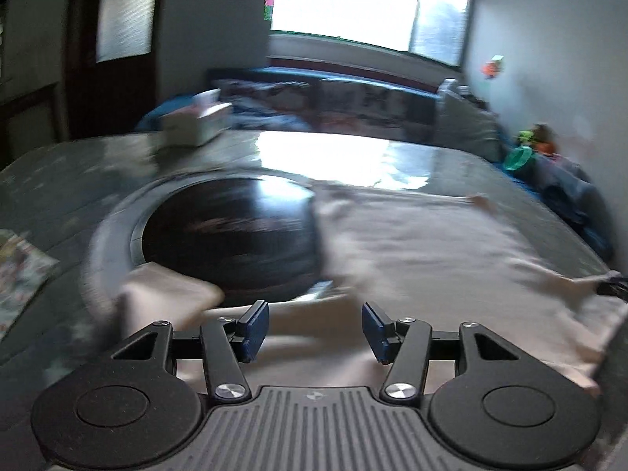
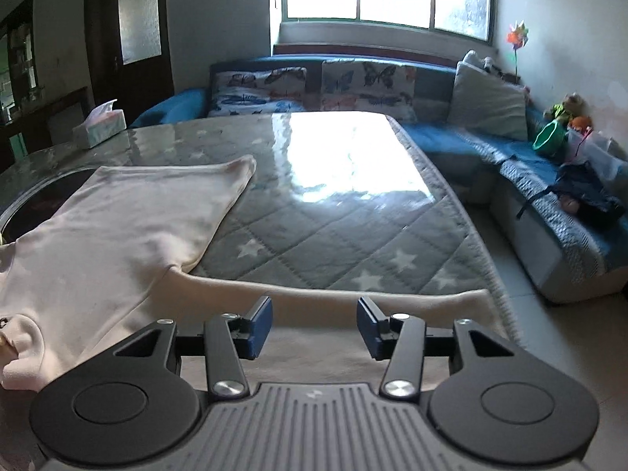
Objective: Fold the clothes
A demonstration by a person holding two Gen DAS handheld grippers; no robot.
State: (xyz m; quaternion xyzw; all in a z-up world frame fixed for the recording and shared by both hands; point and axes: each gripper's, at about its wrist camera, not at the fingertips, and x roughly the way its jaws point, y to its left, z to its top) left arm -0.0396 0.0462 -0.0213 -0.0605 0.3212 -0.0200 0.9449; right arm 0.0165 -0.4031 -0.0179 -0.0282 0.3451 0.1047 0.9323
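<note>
Left wrist view: blurring heavily.
Left gripper (image 1: 315, 329): hovering spread over the pale garment (image 1: 424, 243), pinching nothing.
Right gripper (image 2: 314, 325): hanging spread above a long sleeve (image 2: 333, 300), gripping nothing.
Pale garment (image 2: 129, 212): lying flat on the quilted star cover (image 2: 314, 235), partly overlapping a dark round inset (image 1: 231, 231).
Tissue box (image 2: 100, 123): sitting near the far corner.

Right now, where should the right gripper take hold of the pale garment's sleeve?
On the sleeve near its free end, from the near table edge. It lies flat and stretched sideways right ahead of the open right gripper, so a low pinch should lift it.
</note>
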